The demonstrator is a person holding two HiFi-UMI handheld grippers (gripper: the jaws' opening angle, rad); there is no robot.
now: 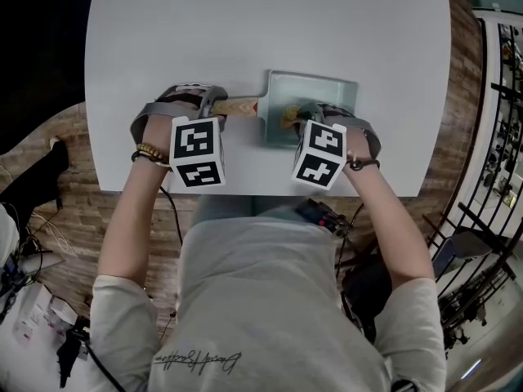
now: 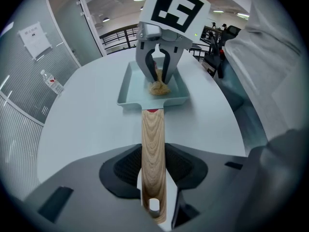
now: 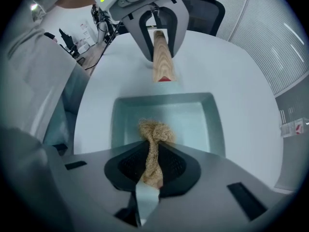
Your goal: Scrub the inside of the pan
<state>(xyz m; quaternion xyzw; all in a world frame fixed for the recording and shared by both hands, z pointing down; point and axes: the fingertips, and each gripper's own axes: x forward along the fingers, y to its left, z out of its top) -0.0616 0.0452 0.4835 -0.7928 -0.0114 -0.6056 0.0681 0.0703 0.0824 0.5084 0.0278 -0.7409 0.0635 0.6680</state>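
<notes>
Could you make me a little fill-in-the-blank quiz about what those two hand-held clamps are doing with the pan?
1. The left gripper is shut on the pan's ____ handle.
2. The right gripper, pointing ____ into the pan, pinches a tan scrubber.
3. The scrubber's bunched end is inside the ____, not on the table.

Missing words: wooden; down; pan.
</notes>
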